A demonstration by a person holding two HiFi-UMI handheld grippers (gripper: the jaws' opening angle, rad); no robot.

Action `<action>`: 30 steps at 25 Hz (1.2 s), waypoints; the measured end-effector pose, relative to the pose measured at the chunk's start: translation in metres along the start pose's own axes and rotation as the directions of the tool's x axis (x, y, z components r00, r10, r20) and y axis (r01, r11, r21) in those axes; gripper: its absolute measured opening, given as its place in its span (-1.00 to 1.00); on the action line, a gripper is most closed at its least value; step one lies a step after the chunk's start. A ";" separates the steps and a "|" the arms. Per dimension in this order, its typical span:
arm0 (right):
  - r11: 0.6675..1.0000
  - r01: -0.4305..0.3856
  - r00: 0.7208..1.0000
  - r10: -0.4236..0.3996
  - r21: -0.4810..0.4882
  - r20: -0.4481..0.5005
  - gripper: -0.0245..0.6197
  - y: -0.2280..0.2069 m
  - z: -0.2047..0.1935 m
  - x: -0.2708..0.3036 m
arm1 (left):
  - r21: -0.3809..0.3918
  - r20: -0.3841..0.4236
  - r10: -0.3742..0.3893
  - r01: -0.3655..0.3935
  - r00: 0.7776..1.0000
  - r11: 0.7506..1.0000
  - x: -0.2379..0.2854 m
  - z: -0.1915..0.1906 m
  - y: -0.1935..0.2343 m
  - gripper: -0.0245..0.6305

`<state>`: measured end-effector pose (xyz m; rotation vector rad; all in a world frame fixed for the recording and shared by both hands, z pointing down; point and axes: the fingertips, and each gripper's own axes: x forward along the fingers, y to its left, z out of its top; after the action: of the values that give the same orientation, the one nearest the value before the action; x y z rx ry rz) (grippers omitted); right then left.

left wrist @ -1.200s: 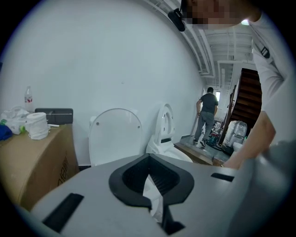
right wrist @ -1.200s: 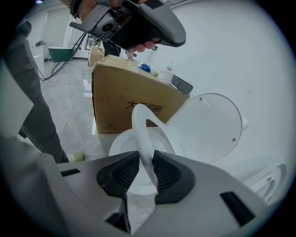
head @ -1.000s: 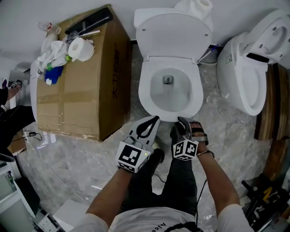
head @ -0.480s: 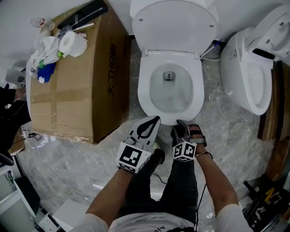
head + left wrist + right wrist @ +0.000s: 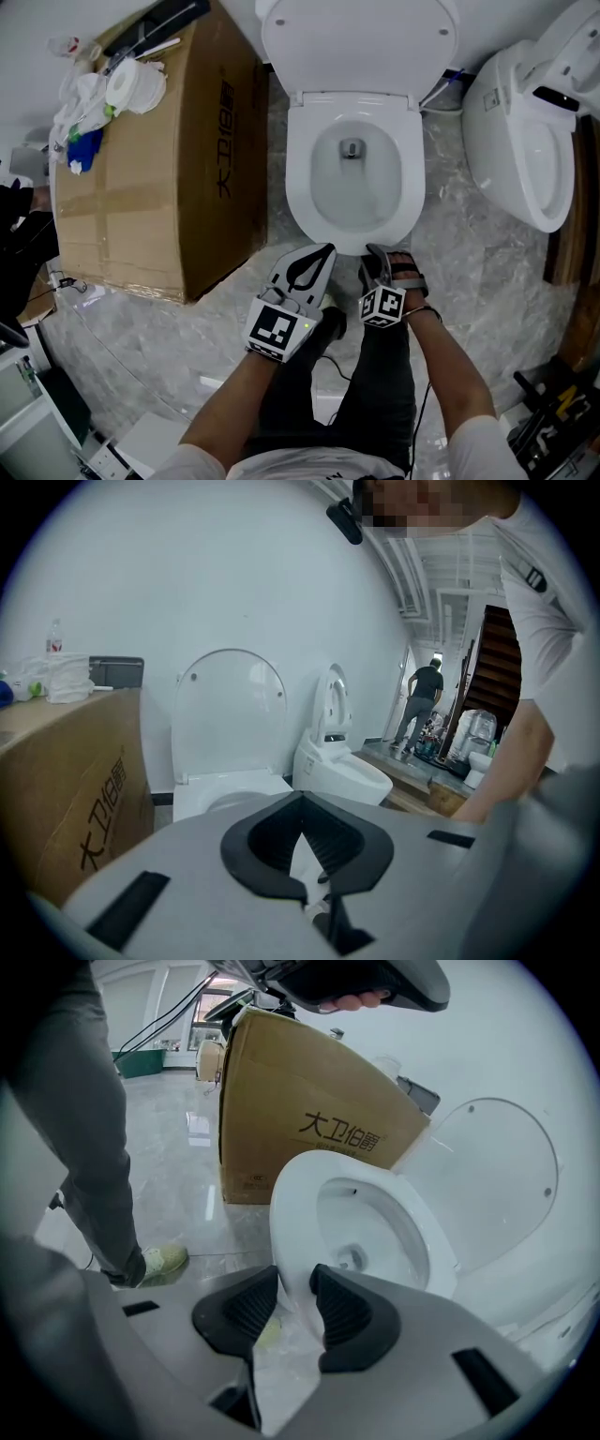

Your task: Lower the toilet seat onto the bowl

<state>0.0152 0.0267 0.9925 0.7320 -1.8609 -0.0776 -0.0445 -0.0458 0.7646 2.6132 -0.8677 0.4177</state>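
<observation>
The white toilet seat [image 5: 300, 178] lies flat on the bowl [image 5: 352, 247], and the lid [image 5: 356, 37] stands upright behind it. My right gripper [image 5: 380, 258] is at the bowl's front edge. In the right gripper view its jaws are opening and my right gripper [image 5: 295, 1283] straddles the front rim of the seat [image 5: 292, 1241], with gaps beside the pads. My left gripper [image 5: 323, 249] hovers just left of it, in front of the bowl. Its tips meet, so my left gripper [image 5: 301, 797] is shut on nothing.
A large cardboard box [image 5: 159, 159] stands left of the toilet, with a toilet roll [image 5: 136, 86] and clutter on top. A second toilet [image 5: 525, 122] sits at the right beside wooden boards [image 5: 562, 253]. The person's feet [image 5: 405, 279] stand on marble floor below the bowl.
The head view has drifted, so the toilet and box sit higher in the picture and the lid is partly cut off. Both grippers stay at the bowl's front edge.
</observation>
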 end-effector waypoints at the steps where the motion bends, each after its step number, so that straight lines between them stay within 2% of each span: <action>1: 1.000 -0.006 1.000 0.006 0.000 -0.005 -0.51 0.002 -0.002 0.003 | 0.001 -0.001 -0.002 0.002 1.000 1.000 0.001 -0.001 0.000 -0.89; 10: 0.998 -0.060 0.997 0.061 0.035 -0.040 -0.52 0.014 -0.012 0.025 | 0.009 0.000 -0.008 0.008 1.000 1.000 0.008 -0.007 0.000 -0.89; 17: 0.997 -0.063 0.997 0.065 0.047 -0.041 -0.52 0.013 -0.013 0.028 | 0.007 0.005 -0.010 0.010 1.000 1.000 0.012 -0.005 0.003 -0.89; 24: 0.987 -0.065 0.997 0.072 0.147 -0.042 -0.66 -0.001 -0.002 -0.002 | -0.005 -0.041 -0.017 0.017 0.999 1.000 0.003 0.005 -0.005 -0.89; 30: 0.951 -0.026 0.999 0.011 0.310 0.050 -0.80 -0.051 0.040 -0.069 | -0.006 -0.049 -0.019 0.019 0.999 1.000 -0.011 0.046 -0.018 -0.89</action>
<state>0.0188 0.0103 0.8994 0.9346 -1.9483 0.2166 -0.0341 -0.0460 0.7148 2.5926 -0.8264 0.4718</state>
